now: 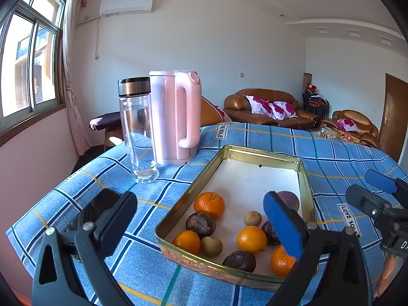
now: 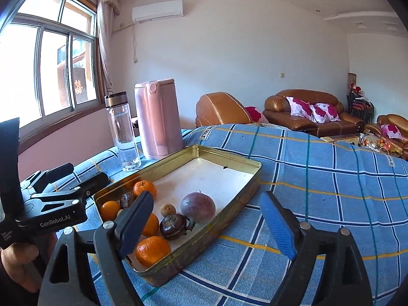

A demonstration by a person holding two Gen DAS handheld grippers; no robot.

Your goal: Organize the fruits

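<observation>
A gold-rimmed tin tray (image 1: 255, 150) lies on the blue checked cloth. In its near half are several fruits: oranges (image 1: 209, 204), dark wrinkled passion fruits (image 1: 200, 224), small brown longans (image 1: 252, 218) and one larger purple fruit (image 1: 289, 200). My left gripper (image 1: 200, 220) hangs open over the tray's near left corner, nothing between its pads. In the right wrist view my right gripper (image 2: 207, 221) is open at the tray's (image 2: 229, 156) near right side, empty, with the purple fruit (image 2: 198, 207) and a dark fruit (image 2: 173, 225) just ahead.
A pink kettle (image 1: 176, 117) and a glass bottle (image 1: 139, 132) stand behind the tray on the left. A dark flat object (image 1: 97, 204) lies by the left finger. Brown sofas (image 1: 267, 107) stand beyond the table. A hand (image 2: 17, 260) holds the left gripper's handle.
</observation>
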